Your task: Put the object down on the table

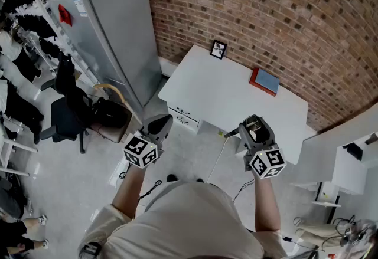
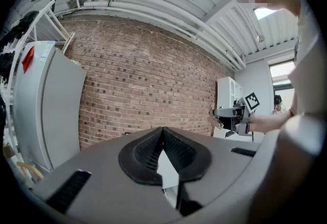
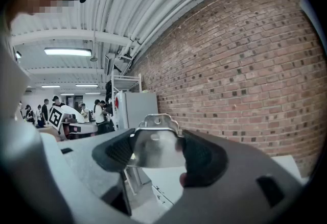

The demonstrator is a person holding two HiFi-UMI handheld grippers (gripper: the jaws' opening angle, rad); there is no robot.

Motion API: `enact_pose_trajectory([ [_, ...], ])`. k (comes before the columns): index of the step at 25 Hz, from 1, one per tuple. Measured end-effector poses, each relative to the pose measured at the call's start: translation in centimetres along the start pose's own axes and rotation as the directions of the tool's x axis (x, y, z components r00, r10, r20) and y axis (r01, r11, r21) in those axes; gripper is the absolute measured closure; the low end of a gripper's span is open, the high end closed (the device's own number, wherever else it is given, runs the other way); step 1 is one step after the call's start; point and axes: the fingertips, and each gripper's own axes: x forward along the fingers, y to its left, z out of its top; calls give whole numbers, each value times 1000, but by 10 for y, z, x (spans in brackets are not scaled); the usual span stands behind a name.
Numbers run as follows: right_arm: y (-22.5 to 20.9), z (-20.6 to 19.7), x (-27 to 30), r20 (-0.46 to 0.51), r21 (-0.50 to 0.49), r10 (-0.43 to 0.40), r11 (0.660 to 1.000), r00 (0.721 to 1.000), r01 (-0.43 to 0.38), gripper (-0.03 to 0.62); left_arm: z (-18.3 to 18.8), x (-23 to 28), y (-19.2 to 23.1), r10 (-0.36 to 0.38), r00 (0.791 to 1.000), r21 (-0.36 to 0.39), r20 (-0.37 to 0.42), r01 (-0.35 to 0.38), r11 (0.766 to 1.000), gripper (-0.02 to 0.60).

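right tool [image 3: 159, 156] grasping shiny metal piece [image 3: 153, 139], up by near edge of white surface [image 1: 224, 89], ready to set down | left tool [image 2: 163, 133] clenched, empty, held aside

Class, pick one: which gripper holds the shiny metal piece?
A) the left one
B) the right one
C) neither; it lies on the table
B: the metal piece sits clamped in the right gripper, while the left gripper is shut and empty.
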Motion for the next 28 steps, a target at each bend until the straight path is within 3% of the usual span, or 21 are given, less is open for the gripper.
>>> enact_pose_trajectory([
  [28,38,-10,19,-16,13,-9,1000,1000,9,305,-14,-19,31,-34,999,-21,-17,33,999,588],
])
